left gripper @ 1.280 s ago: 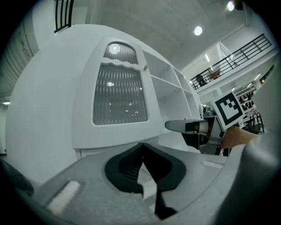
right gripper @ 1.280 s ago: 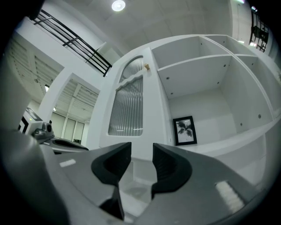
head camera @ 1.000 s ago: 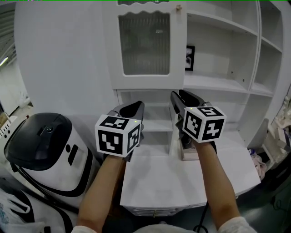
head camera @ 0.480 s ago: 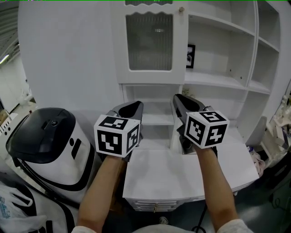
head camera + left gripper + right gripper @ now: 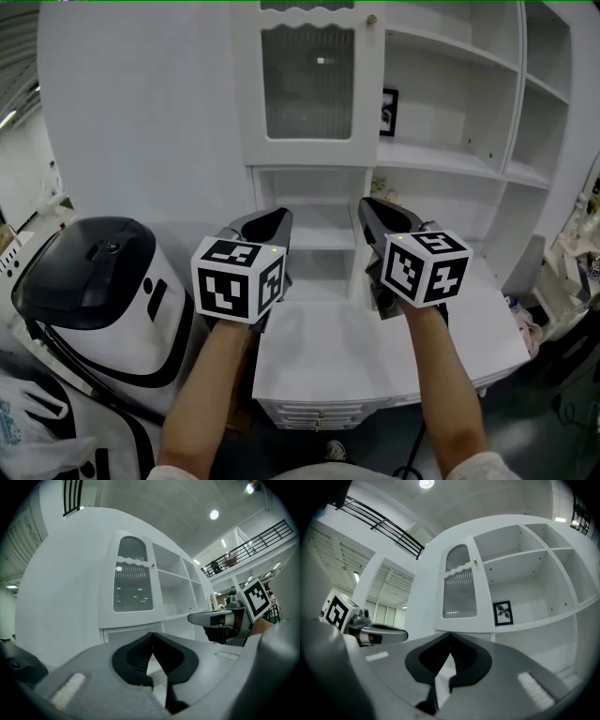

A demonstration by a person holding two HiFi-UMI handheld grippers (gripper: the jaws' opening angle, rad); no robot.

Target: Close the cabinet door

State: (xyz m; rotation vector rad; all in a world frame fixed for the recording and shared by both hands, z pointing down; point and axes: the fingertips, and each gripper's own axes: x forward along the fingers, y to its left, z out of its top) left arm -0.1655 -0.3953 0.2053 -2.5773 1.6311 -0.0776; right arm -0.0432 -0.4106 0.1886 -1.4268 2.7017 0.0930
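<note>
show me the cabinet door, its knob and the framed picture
cabinet door (image 5: 309,82): head view, on its ribbed glass pane
knob (image 5: 475,561): right gripper view, on the small knob itself
framed picture (image 5: 390,112): head view, middle of the frame

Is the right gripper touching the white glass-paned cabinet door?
Apart: the right gripper view shows the right gripper, fingers shut, well short of the white glass-paned cabinet door.

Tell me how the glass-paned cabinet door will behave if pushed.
The cabinet door looks rigid, so it would probably swing as one piece. Its ribbed pane may be glass, likely fragile: push the white frame.
</note>
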